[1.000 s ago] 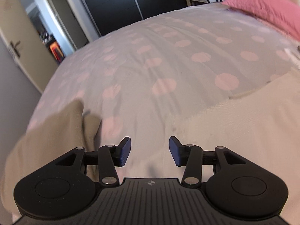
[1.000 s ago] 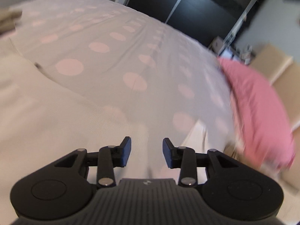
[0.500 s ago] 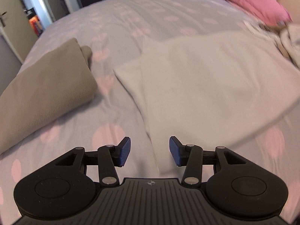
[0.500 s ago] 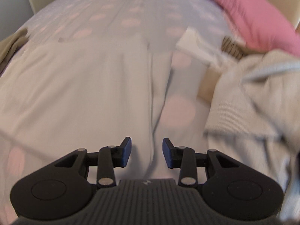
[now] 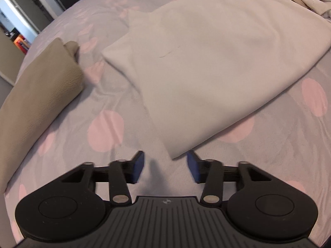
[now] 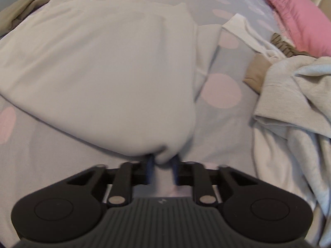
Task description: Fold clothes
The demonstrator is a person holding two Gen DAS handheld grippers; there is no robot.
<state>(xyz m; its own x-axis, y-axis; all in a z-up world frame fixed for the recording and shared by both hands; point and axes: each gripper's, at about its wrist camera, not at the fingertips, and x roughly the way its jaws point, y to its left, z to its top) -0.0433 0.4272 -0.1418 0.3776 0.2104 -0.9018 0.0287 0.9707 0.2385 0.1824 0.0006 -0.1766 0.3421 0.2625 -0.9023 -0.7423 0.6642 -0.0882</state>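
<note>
A grey bed cover (image 5: 107, 107) with pink dots carries a cream garment (image 5: 206, 62) at centre. Left claw (image 5: 165, 166) hangs spread at its near corner; right claw (image 6: 162, 170) pinches its near edge

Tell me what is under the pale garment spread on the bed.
The pale garment lies on the grey bedcover with pink dots, which shows all around it. Whatever else lies beneath is covered; its near corner sits between the right gripper fingers.

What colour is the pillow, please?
Pink pillow, best seen in the right wrist view.
</note>
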